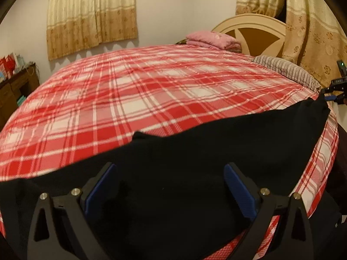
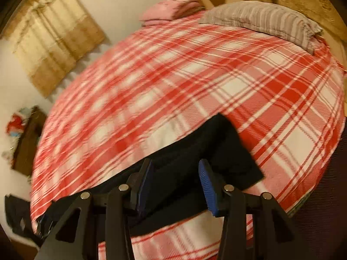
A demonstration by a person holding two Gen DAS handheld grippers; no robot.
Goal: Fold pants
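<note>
Left gripper (image 1: 170, 186): jaws spread wide, black cloth lying between and under the blue pads (image 1: 238, 192); whether the pads press it cannot be told.

Right gripper (image 2: 176, 184): jaws part-way apart, with a band of the same cloth running between them. Contact with the pads is not clear, so a grip cannot be confirmed. In the left view this gripper shows at 3 o'clock, at the cloth's far corner.

Pants (image 1: 216, 143): black, lying along the near edge of the bed (image 1: 130, 91), stretched from one gripper to the other. In the right view a leg end (image 2: 234, 149) points toward 1 o'clock.

Handling, judged: soft, limp, light; it will sag and drape between holds and may drag on the plaid cover. Not fragile. Best taken at edges or corners, waistband and hems, pinching all layers together so none slips free.

Beyond: a pillow (image 2: 271, 23) at 1 o'clock, a pink stack (image 2: 171, 8) at 12.
</note>
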